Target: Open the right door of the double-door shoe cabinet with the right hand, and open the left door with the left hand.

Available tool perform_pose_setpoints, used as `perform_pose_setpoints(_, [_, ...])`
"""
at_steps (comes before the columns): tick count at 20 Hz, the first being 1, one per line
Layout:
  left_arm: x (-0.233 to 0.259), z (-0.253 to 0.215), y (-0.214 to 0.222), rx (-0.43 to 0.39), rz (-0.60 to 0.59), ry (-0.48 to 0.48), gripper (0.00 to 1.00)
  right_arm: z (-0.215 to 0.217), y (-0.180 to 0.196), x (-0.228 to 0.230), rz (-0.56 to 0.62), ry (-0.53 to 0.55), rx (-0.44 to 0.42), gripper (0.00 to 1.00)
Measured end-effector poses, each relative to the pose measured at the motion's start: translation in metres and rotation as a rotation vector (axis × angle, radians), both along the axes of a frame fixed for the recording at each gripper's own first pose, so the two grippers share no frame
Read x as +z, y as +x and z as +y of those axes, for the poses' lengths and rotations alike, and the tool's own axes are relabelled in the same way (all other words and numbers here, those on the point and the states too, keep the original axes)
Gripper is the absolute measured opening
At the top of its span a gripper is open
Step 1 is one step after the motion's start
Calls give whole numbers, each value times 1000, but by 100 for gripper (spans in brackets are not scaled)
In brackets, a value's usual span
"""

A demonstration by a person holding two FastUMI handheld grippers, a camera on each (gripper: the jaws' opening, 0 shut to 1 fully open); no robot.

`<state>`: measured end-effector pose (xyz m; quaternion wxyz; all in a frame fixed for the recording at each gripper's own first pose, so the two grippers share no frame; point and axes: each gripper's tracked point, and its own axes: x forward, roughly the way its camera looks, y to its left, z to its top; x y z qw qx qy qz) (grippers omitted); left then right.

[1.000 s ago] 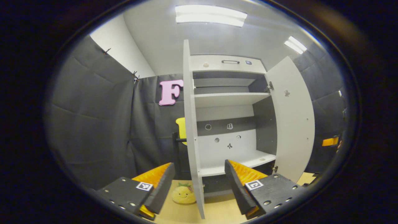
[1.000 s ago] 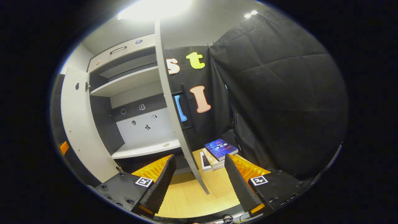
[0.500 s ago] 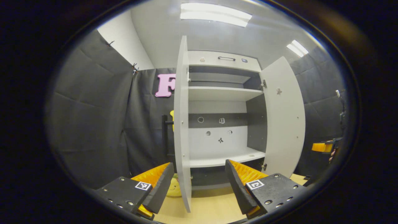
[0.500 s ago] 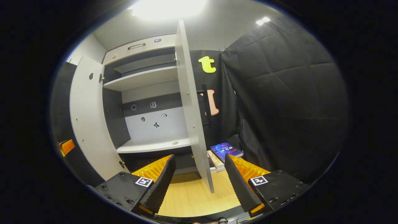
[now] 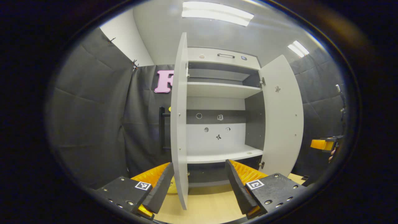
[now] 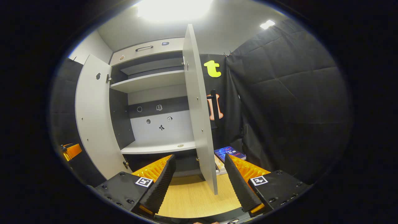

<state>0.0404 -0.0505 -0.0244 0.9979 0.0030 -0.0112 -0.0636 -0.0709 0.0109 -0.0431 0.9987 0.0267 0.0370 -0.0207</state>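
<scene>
Both doors of the cabinet (image 5: 224, 102) stand swung out. In the left gripper view, the left door (image 5: 179, 124) shows nearly edge-on at 12 o'clock from the left gripper (image 5: 199, 183), its lower corner standing in the gap between the two fingers. Those fingers are spread wide and, as far as I can see, neither presses on the panel. The right door (image 5: 283, 118) hangs open at about 2 o'clock, with the other gripper (image 5: 323, 144) and a bit of a hand at 3 o'clock near the edge. A yellow plush toy (image 5: 171, 188) peeks out low behind the left door, on the wooden floor (image 5: 208, 208).

From the right gripper view the picture mirrors: the right door (image 6: 199, 109) rises at 12 o'clock from the right gripper (image 6: 200, 183), its bottom corner between the fingers, which are also parted and holding nothing. The left door (image 6: 93, 118) sits open at 10 o'clock. Books (image 6: 228, 154) lie on the floor at 1 o'clock, just behind the right door.

Inside the cabinet are two pale shelves, and small stickers dot the back panel (image 6: 161, 121). A drawer with a handle (image 5: 225, 55) runs along the top.
</scene>
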Motion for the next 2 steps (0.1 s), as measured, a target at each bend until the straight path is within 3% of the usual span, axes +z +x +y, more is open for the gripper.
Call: perform_pose_setpoints(2, [-1,-3,3,-7,4,-6,94,-2,0,6,-18,-21,-6,92])
